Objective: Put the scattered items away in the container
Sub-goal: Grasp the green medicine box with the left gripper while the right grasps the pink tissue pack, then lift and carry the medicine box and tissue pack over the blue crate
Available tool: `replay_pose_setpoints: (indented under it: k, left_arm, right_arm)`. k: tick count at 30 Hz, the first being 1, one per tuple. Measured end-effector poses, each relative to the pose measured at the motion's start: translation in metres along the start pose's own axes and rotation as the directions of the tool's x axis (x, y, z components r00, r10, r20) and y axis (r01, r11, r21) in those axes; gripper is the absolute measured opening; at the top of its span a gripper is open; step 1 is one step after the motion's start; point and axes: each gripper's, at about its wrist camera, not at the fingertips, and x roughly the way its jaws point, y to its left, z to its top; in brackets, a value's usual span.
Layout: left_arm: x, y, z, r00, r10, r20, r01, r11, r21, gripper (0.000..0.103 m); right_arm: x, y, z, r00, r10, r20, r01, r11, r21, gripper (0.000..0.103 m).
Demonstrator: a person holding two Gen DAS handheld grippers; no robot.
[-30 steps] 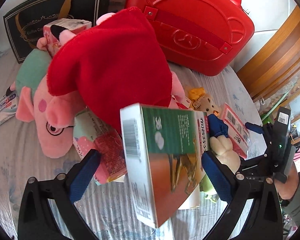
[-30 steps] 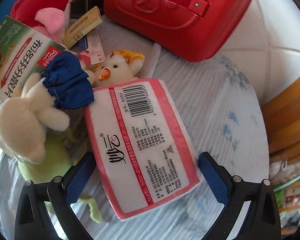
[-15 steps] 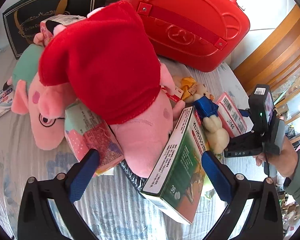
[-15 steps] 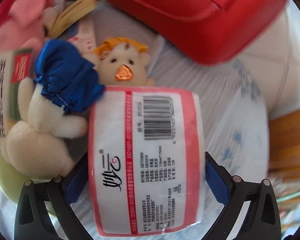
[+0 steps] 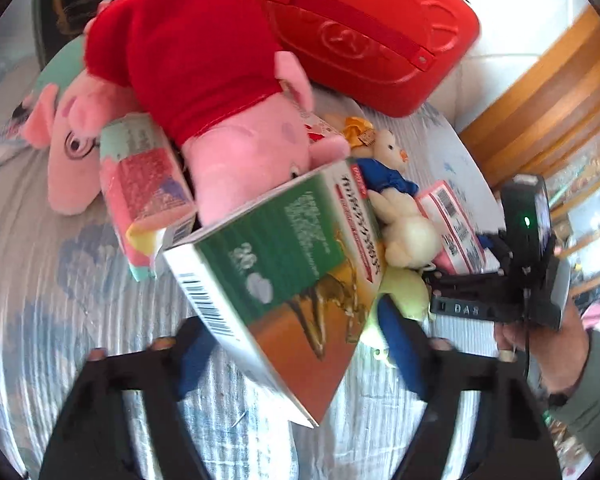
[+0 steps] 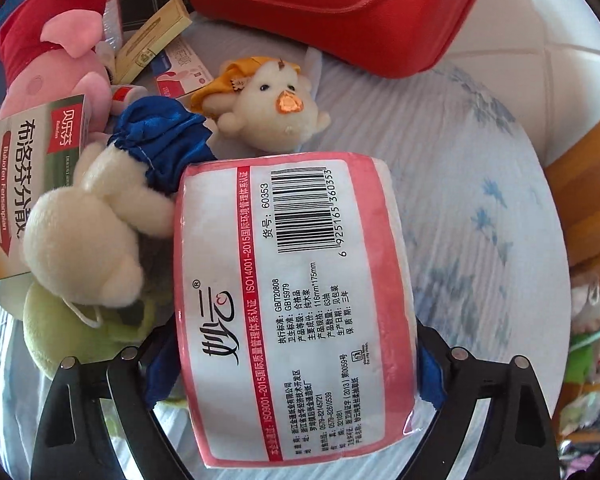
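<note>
Now the left gripper [image 5: 296, 350] has just been closing its blue pads on the green medicine box [image 5: 284, 280], which sits tilted between them, one corner poking down toward the camera; the picture is blurred, but the pads appear to touch the box's sides. Behind the box lies a pink pig plush in a red dress [image 5: 204, 92], with a pink snack packet [image 5: 148, 184] beside it and the red case [image 5: 372, 28] near the far edge of the striped bedsheet [image 5: 52, 280].

The right gripper [image 6: 296, 364] has also just been closing, and its pads press both sides of the pink-edged tissue pack [image 6: 292, 300] (barcode face up). Just beside the pack's left edge lies a cream plush in blue cloth [image 6: 92, 232], touching it, over a pale green plush [image 6: 64, 332]. A small pig-nosed plush head with an orange cap [image 6: 272, 104] rests just beyond the pack. The person's hand [image 5: 540, 344] grasps that gripper's handle near the sheet's right edge.
</note>
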Motion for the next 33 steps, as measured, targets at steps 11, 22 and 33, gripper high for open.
replay_pose_setpoints:
  k: [11, 22, 33]
  left_arm:
    - [-0.035, -0.018, 0.006, 0.997, -0.057, 0.051, 0.055, 0.998, 0.038, 0.022]
    - [-0.097, -0.022, -0.036, 0.991, -0.088, 0.096, 0.075, 0.988, 0.135, 0.019]
    - [-0.188, -0.021, -0.081, 0.984, -0.071, 0.166, 0.020, 0.958, 0.288, 0.018]
  right_arm:
    - [-0.029, 0.010, -0.043, 0.999, 0.043, 0.022, -0.045, 0.994, 0.104, 0.079]
    - [-0.102, 0.030, -0.098, 0.998, 0.037, 0.052, -0.048, 0.969, 0.241, 0.079]
    - [-0.212, 0.094, -0.129, 0.990, -0.040, 0.137, -0.004, 0.951, 0.310, 0.079]
